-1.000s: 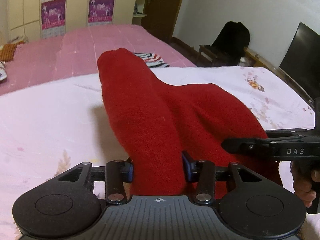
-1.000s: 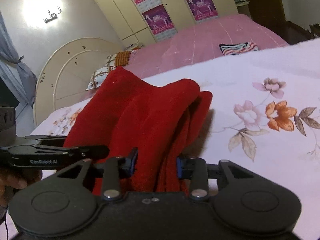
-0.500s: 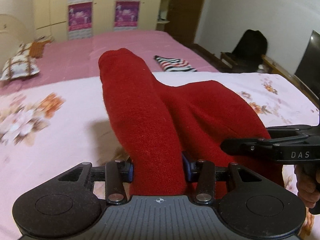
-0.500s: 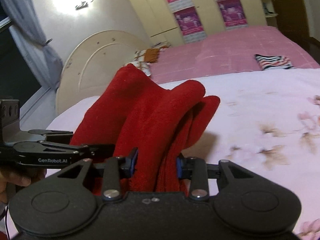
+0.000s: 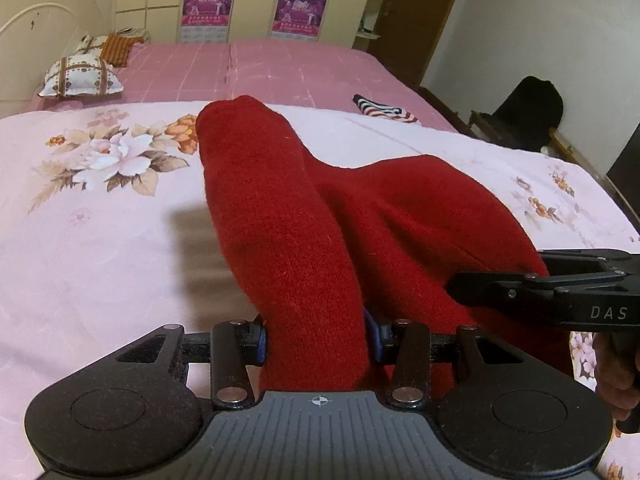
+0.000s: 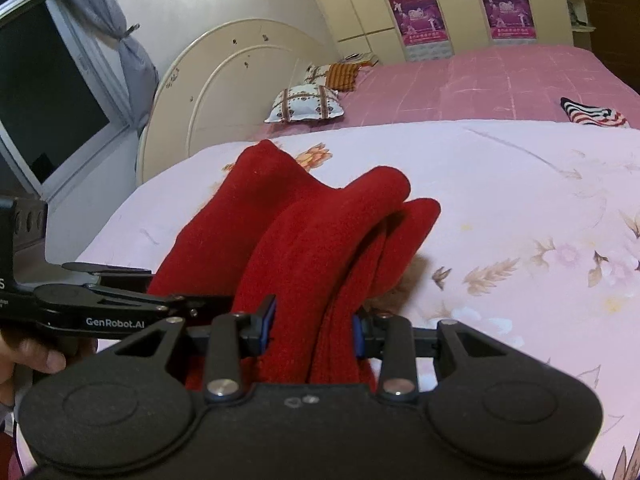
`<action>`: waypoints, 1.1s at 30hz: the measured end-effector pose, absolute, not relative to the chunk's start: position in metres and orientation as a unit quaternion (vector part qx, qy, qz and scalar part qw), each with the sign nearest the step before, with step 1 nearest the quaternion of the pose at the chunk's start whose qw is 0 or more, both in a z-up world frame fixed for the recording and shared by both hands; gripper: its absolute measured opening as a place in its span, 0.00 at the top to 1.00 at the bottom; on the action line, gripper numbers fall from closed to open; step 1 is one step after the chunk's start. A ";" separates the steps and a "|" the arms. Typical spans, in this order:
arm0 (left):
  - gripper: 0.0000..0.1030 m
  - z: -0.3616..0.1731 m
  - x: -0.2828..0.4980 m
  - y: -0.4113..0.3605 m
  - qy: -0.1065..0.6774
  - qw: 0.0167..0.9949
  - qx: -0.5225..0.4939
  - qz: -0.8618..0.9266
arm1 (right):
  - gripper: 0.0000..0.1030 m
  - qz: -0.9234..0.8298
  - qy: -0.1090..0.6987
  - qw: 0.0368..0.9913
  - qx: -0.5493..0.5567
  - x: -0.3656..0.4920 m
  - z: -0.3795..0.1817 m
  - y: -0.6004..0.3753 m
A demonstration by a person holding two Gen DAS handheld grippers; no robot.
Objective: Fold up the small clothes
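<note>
- While the left wrist view looks along the left gripper (image 5: 316, 334), its two fingers are clamped on a thick fold of the red garment (image 5: 288, 216), which hangs between the blue pads and reaches forward over the floral sheet (image 5: 100, 240).
- At the right of this view the right gripper (image 5: 472, 292) comes in sideways against the same red cloth, with a hand (image 5: 614, 384) below it.
- In the right wrist view the right gripper (image 6: 314, 330) is closed on several bunched layers of the red garment (image 6: 320, 232); the layers stand apart at their far ends.
- The left gripper (image 6: 200, 304) enters from the left edge, and its tip goes into the cloth.
- A striped garment (image 6: 594, 114) lies well apart on the pink bedspread (image 6: 480, 76), and a pillow (image 6: 306, 104) lies near the headboard (image 6: 208, 76).
- I judge the fold is being carried, not yet laid flat.
- Risk: the thick cloth could slip from one grip, because the pads hold only an edge of many layers.
- If one side sinks first, the loose layers may spread and the fold would land crooked.
</note>
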State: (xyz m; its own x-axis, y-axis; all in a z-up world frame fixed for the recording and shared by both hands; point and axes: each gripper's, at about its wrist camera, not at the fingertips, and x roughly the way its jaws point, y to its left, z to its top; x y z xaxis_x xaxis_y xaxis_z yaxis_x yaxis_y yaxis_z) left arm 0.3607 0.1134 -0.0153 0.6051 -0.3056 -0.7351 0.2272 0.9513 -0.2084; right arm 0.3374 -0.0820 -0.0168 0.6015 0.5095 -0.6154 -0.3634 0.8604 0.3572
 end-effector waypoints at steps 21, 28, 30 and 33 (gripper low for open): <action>0.01 -0.081 0.402 0.161 0.404 0.904 -0.089 -0.113 | 0.52 0.240 0.397 0.869 0.173 0.389 -0.094 -0.109; 0.06 -0.059 0.366 0.190 0.364 0.911 -0.162 -0.105 | 0.61 0.207 0.369 0.890 0.168 0.356 -0.051 -0.121; 0.06 -0.061 0.362 0.195 0.361 0.908 -0.178 -0.111 | 0.61 0.215 0.356 0.897 0.150 0.344 -0.040 -0.116; 0.07 -0.080 0.364 0.191 0.397 0.903 -0.146 -0.082 | 0.66 0.232 0.359 0.899 0.090 0.337 -0.036 -0.088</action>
State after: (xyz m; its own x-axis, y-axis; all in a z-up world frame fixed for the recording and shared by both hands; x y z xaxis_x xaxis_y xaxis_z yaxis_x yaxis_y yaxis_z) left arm 0.3644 0.1910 -0.0800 0.6718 -0.2644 -0.6920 0.0331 0.9439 -0.3286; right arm 0.3367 -0.0877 -0.0362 0.6345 0.4820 -0.6042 -0.3520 0.8762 0.3293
